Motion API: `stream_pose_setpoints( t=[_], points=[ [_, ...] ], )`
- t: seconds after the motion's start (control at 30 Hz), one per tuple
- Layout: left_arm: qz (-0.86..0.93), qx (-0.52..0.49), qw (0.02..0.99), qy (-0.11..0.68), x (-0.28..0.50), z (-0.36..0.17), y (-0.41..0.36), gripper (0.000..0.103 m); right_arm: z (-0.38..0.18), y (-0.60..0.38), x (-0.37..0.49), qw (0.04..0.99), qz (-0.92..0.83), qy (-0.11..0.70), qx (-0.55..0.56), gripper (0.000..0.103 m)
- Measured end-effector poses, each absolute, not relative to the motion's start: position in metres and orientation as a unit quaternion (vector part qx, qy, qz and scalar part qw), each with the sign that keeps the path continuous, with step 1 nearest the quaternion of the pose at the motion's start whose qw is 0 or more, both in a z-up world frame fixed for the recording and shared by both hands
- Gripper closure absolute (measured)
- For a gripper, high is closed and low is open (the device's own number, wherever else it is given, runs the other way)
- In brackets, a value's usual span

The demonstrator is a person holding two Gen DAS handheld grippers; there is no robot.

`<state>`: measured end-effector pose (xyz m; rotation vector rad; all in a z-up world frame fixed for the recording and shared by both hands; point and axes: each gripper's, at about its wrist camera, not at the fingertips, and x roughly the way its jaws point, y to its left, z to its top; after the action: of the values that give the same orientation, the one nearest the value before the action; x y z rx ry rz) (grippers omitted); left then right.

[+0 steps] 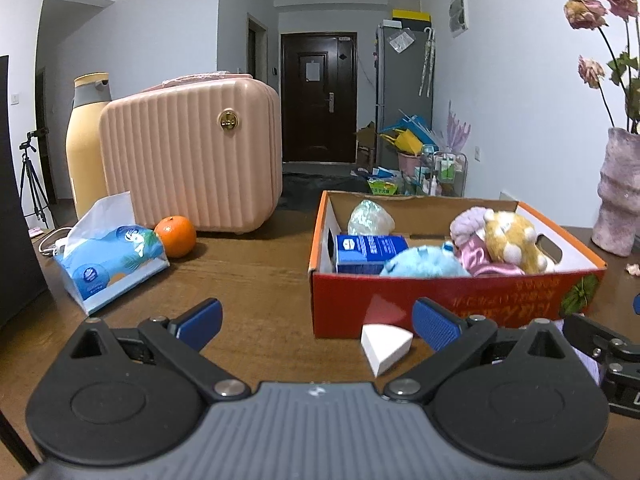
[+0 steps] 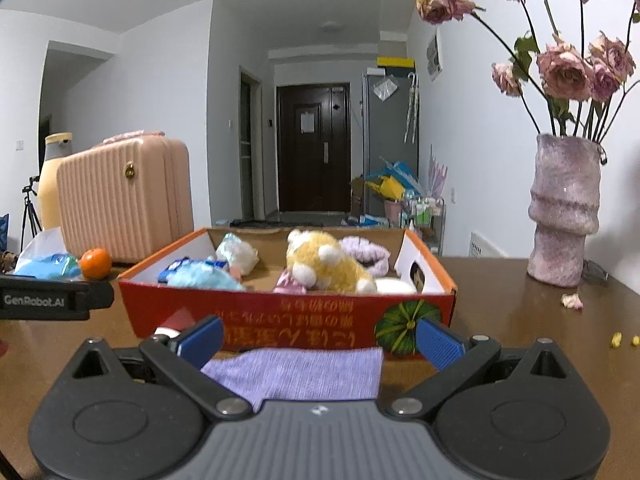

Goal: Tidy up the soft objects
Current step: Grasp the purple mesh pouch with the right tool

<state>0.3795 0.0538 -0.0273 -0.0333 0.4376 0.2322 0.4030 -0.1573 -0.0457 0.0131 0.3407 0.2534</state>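
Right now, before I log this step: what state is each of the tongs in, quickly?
Left tongs: open, holding nothing; white wedge sponge lies between the fingers.
Right tongs: open, holding nothing; purple cloth lies flat between them.

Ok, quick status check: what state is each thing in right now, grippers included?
Left gripper: open, empty.
Right gripper: open, purple cloth between its fingers.
Purple cloth: flat on the table, outside the box.
White wedge sponge: on the table, outside the box.
Cardboard box: open-topped, holding plush toys.
Tissue pack: opened, tissue sticking out.
Pink case: closed.
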Motion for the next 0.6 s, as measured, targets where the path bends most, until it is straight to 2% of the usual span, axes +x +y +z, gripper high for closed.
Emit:
stream_pose_setpoints(
  t=[0.6],
  points=[
    [0.092, -0.011, 0.972, 0.217, 0.348, -0.030, 0.090, 0.000, -0.062, -0.124, 0.414, 0.964, 0.114, 0.242, 0.005, 0.000]
  ],
)
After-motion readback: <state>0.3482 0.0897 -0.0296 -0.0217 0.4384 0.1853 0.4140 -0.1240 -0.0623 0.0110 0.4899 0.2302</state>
